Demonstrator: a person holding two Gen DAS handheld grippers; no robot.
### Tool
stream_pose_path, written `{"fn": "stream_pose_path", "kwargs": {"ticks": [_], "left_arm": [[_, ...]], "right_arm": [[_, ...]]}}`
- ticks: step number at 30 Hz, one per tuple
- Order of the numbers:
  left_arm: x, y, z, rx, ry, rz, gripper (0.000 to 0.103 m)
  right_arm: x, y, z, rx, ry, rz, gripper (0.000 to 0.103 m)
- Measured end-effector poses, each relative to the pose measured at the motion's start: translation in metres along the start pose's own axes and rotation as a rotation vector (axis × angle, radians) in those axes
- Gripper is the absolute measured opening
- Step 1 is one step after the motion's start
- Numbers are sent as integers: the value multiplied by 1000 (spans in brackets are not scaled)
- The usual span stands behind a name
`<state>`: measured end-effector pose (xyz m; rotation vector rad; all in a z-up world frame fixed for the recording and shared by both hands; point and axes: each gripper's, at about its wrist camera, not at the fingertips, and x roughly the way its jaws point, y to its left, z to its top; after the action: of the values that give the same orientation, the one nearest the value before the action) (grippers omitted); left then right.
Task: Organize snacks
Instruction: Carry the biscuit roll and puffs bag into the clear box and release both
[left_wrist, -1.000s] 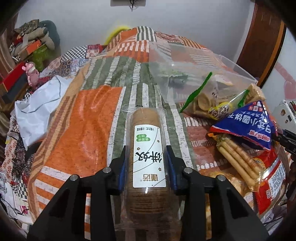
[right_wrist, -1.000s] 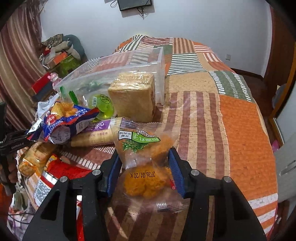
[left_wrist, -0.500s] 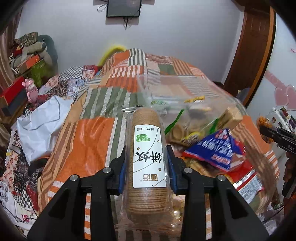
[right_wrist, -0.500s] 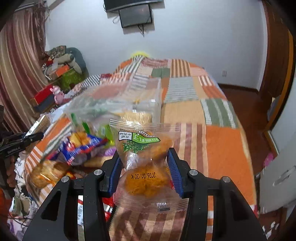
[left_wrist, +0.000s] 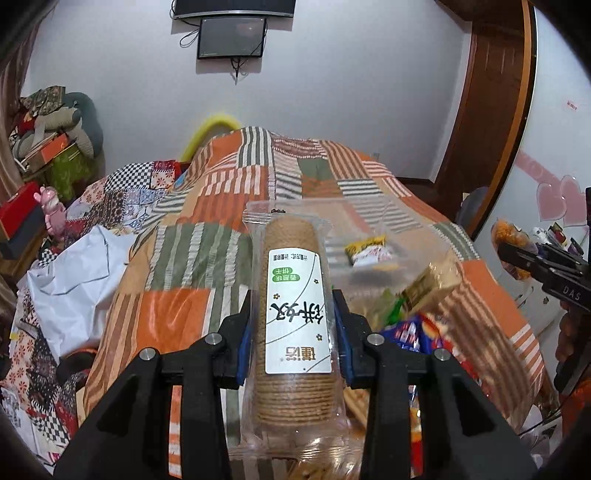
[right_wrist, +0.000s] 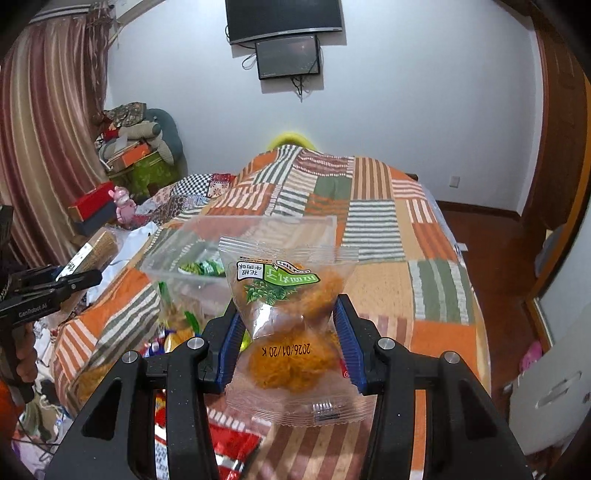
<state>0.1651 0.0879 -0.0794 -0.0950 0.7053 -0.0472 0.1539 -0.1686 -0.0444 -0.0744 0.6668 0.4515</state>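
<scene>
My left gripper (left_wrist: 293, 328) is shut on a clear sleeve of round brown biscuits (left_wrist: 293, 295) with a white label, held up above the bed. My right gripper (right_wrist: 288, 332) is shut on a clear bag of orange fried snack (right_wrist: 291, 321) with a green label. A clear plastic bin (right_wrist: 184, 254) with a few small packets in it sits on the bed ahead; it also shows in the left wrist view (left_wrist: 388, 236). Loose snack packs (left_wrist: 417, 328) lie piled in front of the bin. Each gripper shows at the edge of the other's view.
A patchwork quilt (right_wrist: 388, 229) in orange, green and stripes covers the bed. A white sheet (left_wrist: 74, 277), boxes and toys (right_wrist: 122, 199) lie at the left side. A screen (right_wrist: 288, 55) hangs on the far wall. A wooden door (left_wrist: 491, 110) stands at the right.
Both grippers have risen from the bed with their packs, and the views have tilted up to show the wall and screen. The snack pile and bin now lie lower.
</scene>
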Motion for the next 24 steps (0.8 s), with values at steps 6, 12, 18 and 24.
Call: {"fn": "stream_pose_path", "kwargs": {"ticks": [6, 12, 18, 24], "left_arm": [[15, -9, 17, 20, 2, -12, 37], [31, -19, 28, 56, 13, -16, 37], [53, -25, 47, 62, 38, -29, 37], [81, -29, 62, 48, 74, -50, 37]], "right_arm": [[9, 3, 13, -18, -12, -1, 45], [17, 1, 22, -39, -4, -14, 45], [26, 0, 29, -54, 0, -23, 45], [43, -4, 33, -51, 21, -8, 45]]}}
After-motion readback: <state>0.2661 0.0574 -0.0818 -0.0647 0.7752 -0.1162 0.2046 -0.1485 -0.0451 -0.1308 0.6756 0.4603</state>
